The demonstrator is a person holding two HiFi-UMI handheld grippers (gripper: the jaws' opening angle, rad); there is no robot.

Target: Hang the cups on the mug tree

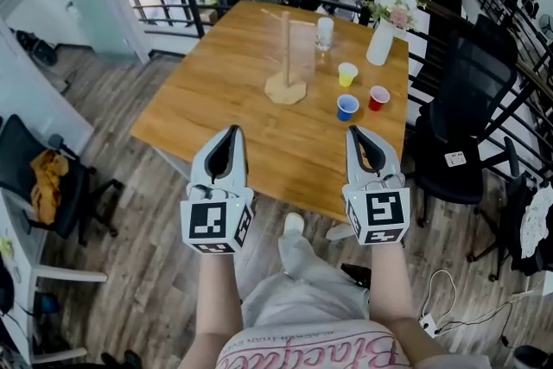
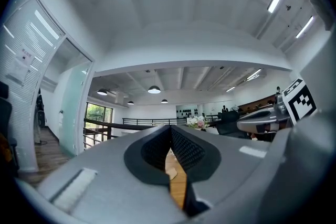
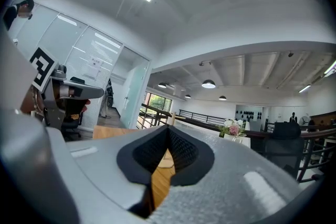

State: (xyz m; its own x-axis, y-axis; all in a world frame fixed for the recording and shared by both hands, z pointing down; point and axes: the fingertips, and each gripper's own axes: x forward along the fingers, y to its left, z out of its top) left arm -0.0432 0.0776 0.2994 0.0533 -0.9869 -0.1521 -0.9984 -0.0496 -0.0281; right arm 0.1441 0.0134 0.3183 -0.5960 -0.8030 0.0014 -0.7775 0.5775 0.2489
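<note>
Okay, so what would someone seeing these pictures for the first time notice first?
Probably the left gripper and right gripper low in the head view, both shut and empty, pointing at the wooden table. The bare mug tree stands mid-table, with a yellow cup, blue cup and red cup grouped to its right. A white vase of flowers sits behind them.

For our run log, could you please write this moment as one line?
left gripper: shut, empty | right gripper: shut, empty | yellow cup, blue cup, red cup: on table, unhung | mug tree: upright
</note>
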